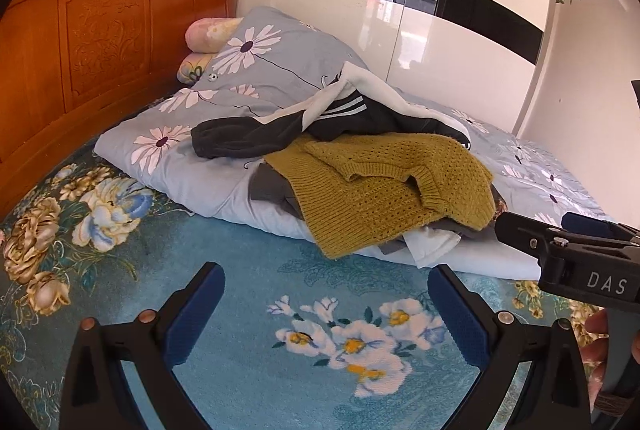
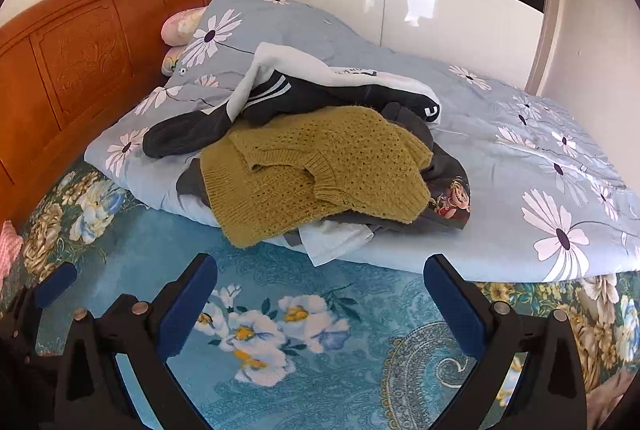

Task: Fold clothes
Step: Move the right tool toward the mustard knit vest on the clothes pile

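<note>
Hovering both claws short of the clothes heap, nothing picked yet.

I have the left claw (image 1: 326, 286) and the right claw (image 2: 320, 278) both spread wide and empty above the blue floral bedspread (image 1: 248, 278). The clothes pile (image 2: 320, 150) sits on the folded grey daisy quilt (image 2: 520, 158), farther up the bed than both claws. Its top piece, the mustard knit sweater (image 2: 320, 170), lies dead ahead of the right claw and ahead and slightly right of the left, its long axis running left to right and its near hem drooping off the quilt edge. I judge the right claw marginally nearer that hem.
</note>
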A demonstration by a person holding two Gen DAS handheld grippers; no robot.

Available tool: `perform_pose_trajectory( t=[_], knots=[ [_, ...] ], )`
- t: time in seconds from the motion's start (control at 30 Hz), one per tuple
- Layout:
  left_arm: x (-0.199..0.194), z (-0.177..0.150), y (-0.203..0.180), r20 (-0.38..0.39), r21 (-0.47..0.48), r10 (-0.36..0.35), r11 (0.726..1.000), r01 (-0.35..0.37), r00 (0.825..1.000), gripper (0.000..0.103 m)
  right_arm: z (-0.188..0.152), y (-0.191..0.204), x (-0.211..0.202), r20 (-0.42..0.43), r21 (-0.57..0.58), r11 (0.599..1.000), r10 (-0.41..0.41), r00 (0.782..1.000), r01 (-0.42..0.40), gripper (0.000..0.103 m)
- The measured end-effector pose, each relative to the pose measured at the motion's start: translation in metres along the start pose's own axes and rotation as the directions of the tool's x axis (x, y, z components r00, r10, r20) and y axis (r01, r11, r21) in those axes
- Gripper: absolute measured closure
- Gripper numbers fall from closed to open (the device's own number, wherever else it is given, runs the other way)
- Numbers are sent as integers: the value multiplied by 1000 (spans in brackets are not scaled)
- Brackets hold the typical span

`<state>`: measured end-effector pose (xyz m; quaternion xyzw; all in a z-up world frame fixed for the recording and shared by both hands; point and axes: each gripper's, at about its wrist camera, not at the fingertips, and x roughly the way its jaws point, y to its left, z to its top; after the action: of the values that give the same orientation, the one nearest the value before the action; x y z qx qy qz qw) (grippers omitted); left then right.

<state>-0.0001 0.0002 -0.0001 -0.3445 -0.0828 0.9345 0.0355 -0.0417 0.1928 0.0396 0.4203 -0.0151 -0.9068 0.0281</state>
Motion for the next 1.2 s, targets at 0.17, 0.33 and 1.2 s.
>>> perform_pose_trajectory(
  t=[0.17, 0.33, 1.2],
  knots=[
    [-2, -4, 4, 36, 13, 21, 1000, -21, 999, 0, 0, 0, 8, 4, -7, 1000, 5, 1000, -5, 0],
    [-5, -12, 15, 106, -40, 67, 997, -63, 992, 0, -4, 20, 9, 49, -87, 995, -51, 997, 55, 0],
    [-9, -21, 29, 154, -98, 75, 993, -60, 985, 0, -13, 53, 9, 149, -207, 973, -72, 986, 103, 0]
  ],
)
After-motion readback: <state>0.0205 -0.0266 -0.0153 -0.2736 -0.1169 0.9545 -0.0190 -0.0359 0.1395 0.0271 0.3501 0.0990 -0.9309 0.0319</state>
